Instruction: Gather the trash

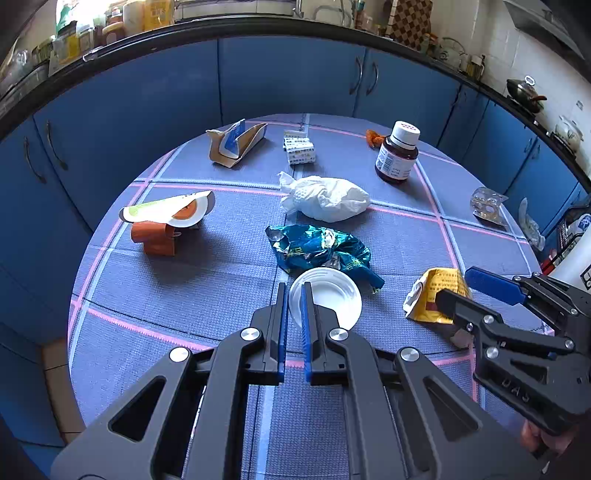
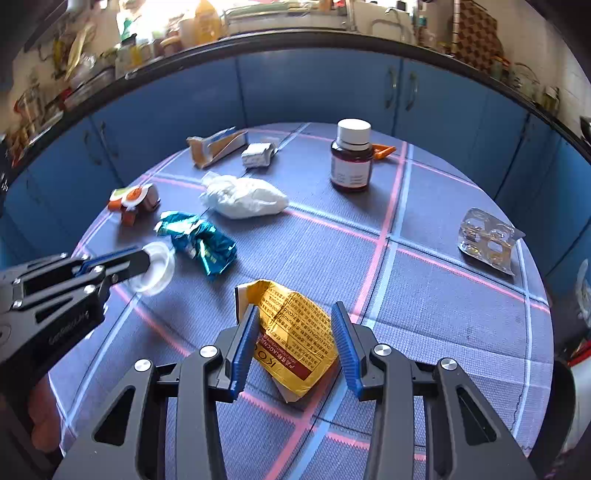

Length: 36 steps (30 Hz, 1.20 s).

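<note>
- Left wrist: left tongs (image 1: 294,286) pinch the white lid (image 1: 328,301) by its rim, over the tabletop (image 1: 184,295); teal wrapper (image 1: 319,251) just beyond.
- Right wrist: right tongs (image 2: 295,314) stand apart, straddling the yellow packet (image 2: 295,332); bottle (image 2: 351,158) well beyond.

I am looking at a kitchen. A round table (image 1: 207,280) is standing in the middle, and a bluish-purple cloth with pink and pale blue lines is covering it. Behind it, blue cabinet doors (image 2: 314,88) with dark curved handles are running in a long row under a black countertop (image 1: 258,31). Jars and containers are crowding the countertop on the left — strong daylight is washing them out. At the right, white wall tiles (image 1: 498,44) are showing, and a dark pot with a lid (image 1: 524,94) is sitting there. Pale floor tiles (image 1: 55,373) are showing beside the table.
</note>
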{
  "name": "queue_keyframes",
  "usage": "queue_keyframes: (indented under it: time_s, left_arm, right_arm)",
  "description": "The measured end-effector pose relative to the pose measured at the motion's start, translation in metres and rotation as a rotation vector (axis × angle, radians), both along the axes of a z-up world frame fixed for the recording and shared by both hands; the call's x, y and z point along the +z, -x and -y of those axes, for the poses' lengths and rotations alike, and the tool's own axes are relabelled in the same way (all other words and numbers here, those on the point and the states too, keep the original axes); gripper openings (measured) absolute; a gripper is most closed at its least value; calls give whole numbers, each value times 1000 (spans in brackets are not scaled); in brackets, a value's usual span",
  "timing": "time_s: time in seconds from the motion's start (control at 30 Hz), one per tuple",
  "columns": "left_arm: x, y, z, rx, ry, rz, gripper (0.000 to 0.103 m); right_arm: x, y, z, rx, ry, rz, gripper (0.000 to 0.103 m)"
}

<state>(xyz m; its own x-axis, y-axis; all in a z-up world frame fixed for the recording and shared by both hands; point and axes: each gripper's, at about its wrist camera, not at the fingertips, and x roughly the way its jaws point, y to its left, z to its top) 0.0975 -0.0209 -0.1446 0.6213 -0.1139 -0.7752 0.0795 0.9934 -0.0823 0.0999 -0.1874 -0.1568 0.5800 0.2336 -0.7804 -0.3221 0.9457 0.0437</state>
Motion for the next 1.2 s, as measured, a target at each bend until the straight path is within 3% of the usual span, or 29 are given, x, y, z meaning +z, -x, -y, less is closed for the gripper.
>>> queue_keyframes:
  time_s: [0.1, 0.13, 0.17, 0.5, 0.57, 0.6, 0.63, 0.67, 0.83, 1.03, 1.07, 1.1, 1.2]
  left_arm:
    - [2, 2, 2, -4, -2, 5, 7]
    - [3, 3, 3, -5, -2, 8, 7]
    - [4, 4, 3, -6, -2, 10, 7]
    - [17, 13, 15, -20, -8, 43, 7]
    - [16, 13, 15, -20, -10, 40, 7]
    - [15, 13, 15, -20, -13, 37, 7]
    - [14, 12, 14, -17, -12, 33, 7]
    - [13, 11, 13, -14, -10, 30, 7]
    - [11, 5, 9, -3, -8, 29, 7]
    - [3, -2, 6, 3, -4, 11, 7]
    - [2, -3, 6, 3, -5, 8, 7]
    - [1, -3, 5, 2, -4, 5, 7]
    - [1, -5, 6, 1, -2, 2, 7]
  right_arm:
    - [9, 7, 1, 7, -6, 32, 22]
    - [11, 9, 2, 5, -12, 36, 7]
    - [13, 11, 4, 6, -22, 39, 1]
    - [29, 27, 18, -9, -30, 76, 1]
    - [28, 25, 25, -32, -54, 84, 5]
    - [27, 22, 26, -26, -73, 73, 11]
    - [25, 19, 27, -19, -88, 59, 47]
    - [24, 16, 25, -8, -100, 46, 96]
    - [20, 10, 9, 18, -41, 78, 96]
    - [-4, -4, 4, 5, -3, 3, 92]
    - [-7, -4, 3, 0, 6, -2, 69]
    - [-9, -5, 3, -9, 20, -11, 58]
    - [-10, -5, 6, -19, 4, -28, 37]
